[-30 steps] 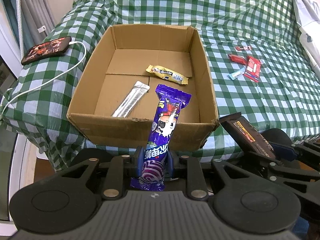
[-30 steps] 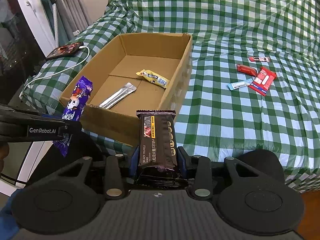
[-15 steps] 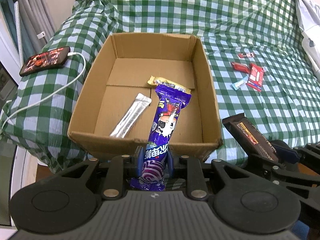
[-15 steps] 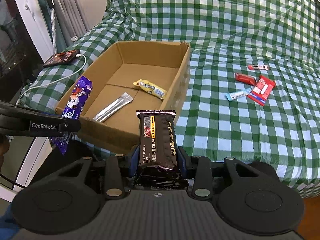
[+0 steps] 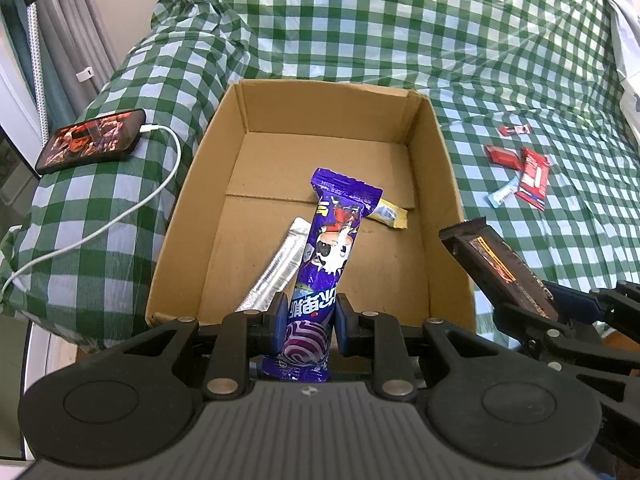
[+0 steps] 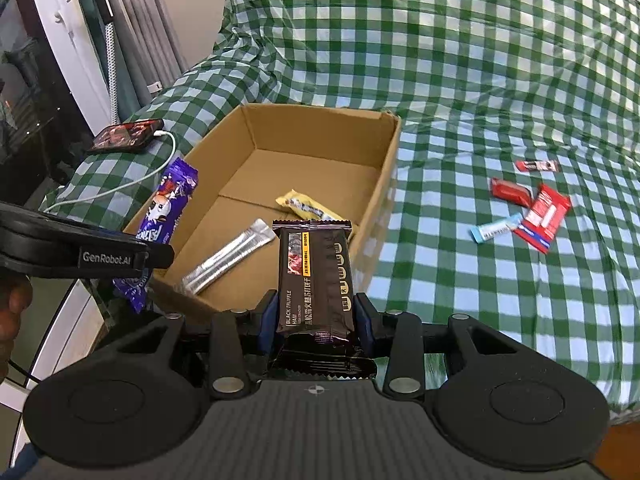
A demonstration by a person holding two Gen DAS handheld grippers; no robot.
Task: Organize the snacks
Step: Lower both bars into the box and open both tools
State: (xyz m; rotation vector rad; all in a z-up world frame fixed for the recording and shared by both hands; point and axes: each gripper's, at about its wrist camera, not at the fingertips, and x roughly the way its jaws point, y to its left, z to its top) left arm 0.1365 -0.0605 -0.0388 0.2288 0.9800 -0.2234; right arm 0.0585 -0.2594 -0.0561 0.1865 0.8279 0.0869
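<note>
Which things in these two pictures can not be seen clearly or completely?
- Yellow snack in the cardboard box: left wrist view, the held purple packet covers most of it.
- Silver stick pack: same view, its near end is behind the left gripper.
- Dark snack bar: right wrist view, its bottom is behind the right gripper.
- Small snacks on the bedspread: print too small to read.

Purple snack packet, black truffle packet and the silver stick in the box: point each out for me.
purple snack packet (image 5: 326, 256), left wrist view, on its printed middle.
black truffle packet (image 6: 316, 276), right wrist view, on its front face.
silver stick (image 6: 230, 258), right wrist view, mid-length.
</note>
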